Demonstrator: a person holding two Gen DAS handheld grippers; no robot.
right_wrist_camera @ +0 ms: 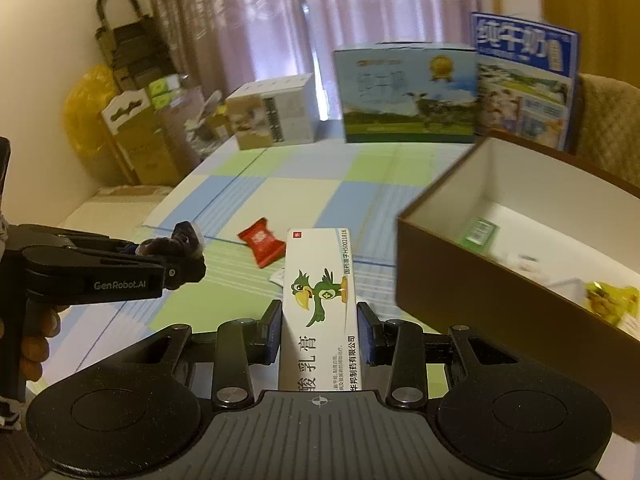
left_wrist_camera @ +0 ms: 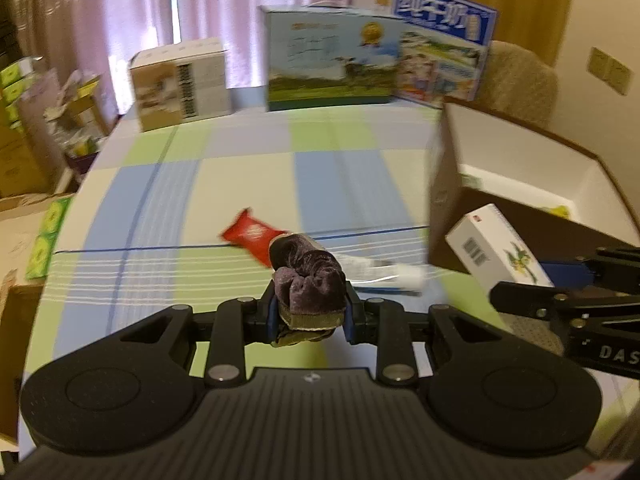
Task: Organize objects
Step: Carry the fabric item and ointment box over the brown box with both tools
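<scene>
Left gripper [left_wrist_camera: 310,316] pinches a crumpled purple velvet scrunchie [left_wrist_camera: 308,276], frame centre. Right gripper [right_wrist_camera: 319,334] clamps a flat white cardboard ointment carton with green parrot print [right_wrist_camera: 320,304] — lower centre. Brown open box, white inside [right_wrist_camera: 520,240], sits right; glossy red sachet [right_wrist_camera: 262,242] lies on the checked tablecloth [right_wrist_camera: 280,184].

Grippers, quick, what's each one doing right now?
Left gripper: closed on the purple velvet scrunchie.
Right gripper: closed on the white ointment box.
</scene>
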